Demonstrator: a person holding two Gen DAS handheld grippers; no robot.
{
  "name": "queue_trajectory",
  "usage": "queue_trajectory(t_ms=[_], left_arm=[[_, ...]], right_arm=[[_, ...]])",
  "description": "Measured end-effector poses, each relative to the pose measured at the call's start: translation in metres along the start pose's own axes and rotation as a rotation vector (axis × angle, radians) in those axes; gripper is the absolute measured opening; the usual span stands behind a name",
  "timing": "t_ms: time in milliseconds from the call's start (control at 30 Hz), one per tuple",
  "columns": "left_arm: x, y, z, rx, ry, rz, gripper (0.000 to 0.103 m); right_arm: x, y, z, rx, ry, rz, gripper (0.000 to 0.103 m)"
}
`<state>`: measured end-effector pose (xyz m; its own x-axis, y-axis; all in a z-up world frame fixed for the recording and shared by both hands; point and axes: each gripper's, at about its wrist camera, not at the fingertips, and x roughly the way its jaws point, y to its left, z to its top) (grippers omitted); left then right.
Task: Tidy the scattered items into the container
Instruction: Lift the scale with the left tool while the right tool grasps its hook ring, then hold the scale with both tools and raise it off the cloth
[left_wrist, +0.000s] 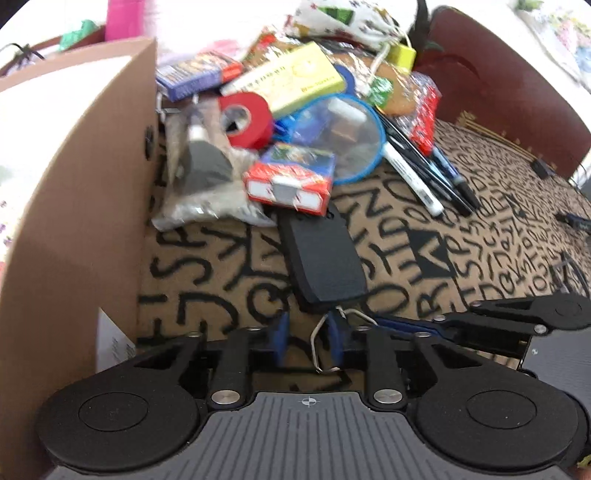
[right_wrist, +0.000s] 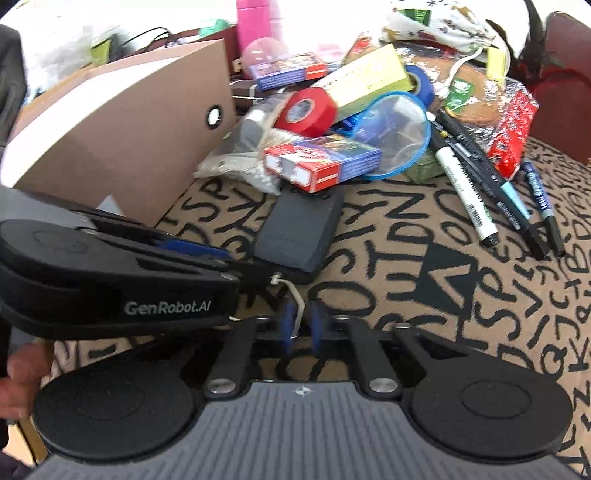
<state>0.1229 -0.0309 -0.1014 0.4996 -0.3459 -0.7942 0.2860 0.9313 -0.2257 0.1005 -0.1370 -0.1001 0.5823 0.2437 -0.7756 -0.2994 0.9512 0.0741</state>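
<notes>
At the bottom centre of both wrist views, a black flat case (left_wrist: 323, 254) lies on the lettered cloth (left_wrist: 480, 236), its near end carrying a thin wire loop (left_wrist: 325, 343). The left gripper (left_wrist: 308, 341) has its blue fingers (left_wrist: 282, 339) drawn close together with the loop between them, though I cannot tell whether they actually bite the wire or merely bracket it. In the right view the right gripper (right_wrist: 301, 325) shows the same thing — fingers nearly together, the wire running down between them, contact unclear. The left tool's body crosses the left of that frame, its tip at the case's near corner.

The cardboard box (left_wrist: 74, 184) stands along the left edge of the left view, just beside the heap. That heap fills the upper middle: a red tape roll (left_wrist: 245, 120), a card pack (left_wrist: 291, 179) whose edge rests on the case's far end, a blue-rimmed pouch (left_wrist: 340, 136), a yellow-green box (left_wrist: 288, 81) and markers (left_wrist: 428, 173) to the right.

By my reading, the step in hand is picking up the case by its loop, so little of the tidying looks done. Next calls for a firm pinch, then drawing the case clear of the card pack — lifting too soon may drag the pack — and carrying it left over the box wall.
</notes>
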Motion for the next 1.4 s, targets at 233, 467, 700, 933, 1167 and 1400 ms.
queue_trajectory(t_ms=[233,467,700,933,1167,1400], left_arm=[[-0.009,-0.012,-0.024,0.016,0.042,-0.062,0.006],[-0.037,-0.006,-0.013,-0.038,-0.058,-0.068,0.057],[-0.016,-0.003,0.019,-0.084,-0.021,-0.046,0.072],[0.008,-0.01,0.024,0.008,0.038,-0.034,0.077],[0.016,-0.007,0.018,0.005,0.031,-0.06,0.06],[0.008,-0.012,0.003,0.01,0.034,-0.13,0.058]], right_arm=[[-0.015,0.005,-0.019,-0.053,0.053,0.007,0.007],[-0.034,0.003,-0.023,-0.04,0.001,-0.024,0.047],[-0.029,0.018,-0.014,-0.073,-0.062,-0.015,0.069],[-0.004,0.019,-0.014,-0.043,-0.025,-0.006,0.062],[-0.014,0.002,-0.026,-0.067,-0.014,0.028,0.049],[-0.025,-0.011,-0.035,-0.061,-0.01,0.027,0.048]])
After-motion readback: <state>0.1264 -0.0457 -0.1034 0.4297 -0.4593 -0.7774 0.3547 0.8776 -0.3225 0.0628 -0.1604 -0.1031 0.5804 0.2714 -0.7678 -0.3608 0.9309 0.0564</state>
